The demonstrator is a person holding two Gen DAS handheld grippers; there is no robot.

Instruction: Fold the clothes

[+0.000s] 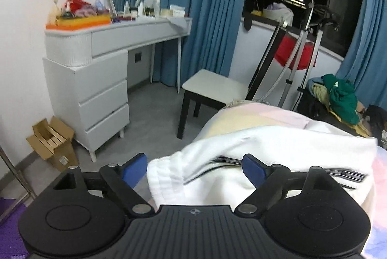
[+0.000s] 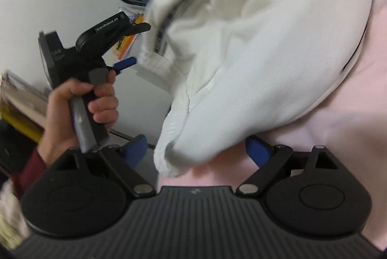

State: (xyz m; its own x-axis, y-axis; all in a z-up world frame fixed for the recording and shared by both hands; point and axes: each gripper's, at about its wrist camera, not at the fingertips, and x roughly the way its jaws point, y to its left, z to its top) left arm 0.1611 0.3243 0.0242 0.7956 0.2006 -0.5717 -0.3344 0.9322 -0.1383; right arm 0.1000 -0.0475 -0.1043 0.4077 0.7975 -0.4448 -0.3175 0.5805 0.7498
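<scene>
Two hand-held grippers, both with jaws wide apart and nothing pinched. Left hand-held gripper [image 1: 194,168]: blue pads either side of the white garment [image 1: 278,145], cloth lying between them but not pressed. Right hand-held gripper [image 2: 194,152]: same story, a ribbed hem or cuff of the garment drooping into the gap, pads clear of it. Garment is white knit with dark stripe trim, lying in a loose heap on the bed [image 1: 254,113], near the bed's edge that faces the dressing table [image 1: 108,41]; bed cover is pale pink and yellow. Right wrist view also shows the person's hand [image 2: 79,109] around the left tool's handle, dark red sleeve at the wrist. Frames blurred, so fold lines are hard to read. Judgement: garment looks bunched or doubled over itself, not a flat tidy rectangle; at best one fold is laid, squaring up and further folds likely remain. More clothes [image 1: 338,94] sit piled at the bed's far corner, apparently unfolded, so the task seems early to midway. Chair [image 1: 212,89] stands beside the bed.
</scene>
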